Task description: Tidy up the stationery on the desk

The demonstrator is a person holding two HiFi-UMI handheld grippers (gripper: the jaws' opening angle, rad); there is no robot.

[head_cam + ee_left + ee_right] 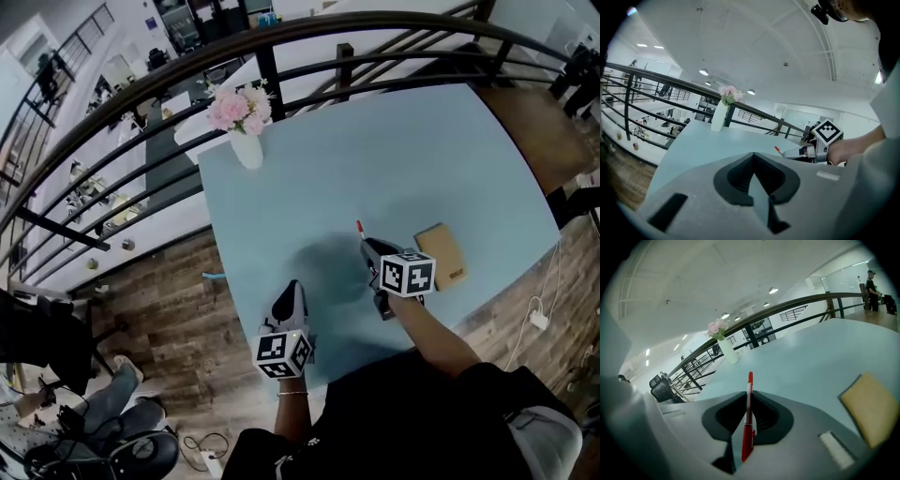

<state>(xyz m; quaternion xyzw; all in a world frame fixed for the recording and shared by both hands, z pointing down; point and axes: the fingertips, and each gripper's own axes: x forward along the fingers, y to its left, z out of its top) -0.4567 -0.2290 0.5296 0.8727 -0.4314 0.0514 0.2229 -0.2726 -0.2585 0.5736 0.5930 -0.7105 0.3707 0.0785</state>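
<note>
A red pen is clamped between the jaws of my right gripper, its red tip sticking out ahead over the light blue desk. In the head view that right gripper hovers over the desk's near right part with the pen's tip showing. In the left gripper view the pen pokes out of the right gripper at right. My left gripper is shut with nothing in it, over the desk's near edge; its jaws meet.
A tan notebook lies just right of the right gripper, also seen as the tan notebook. A white vase of pink flowers stands at the desk's far left corner. A dark railing runs behind the desk.
</note>
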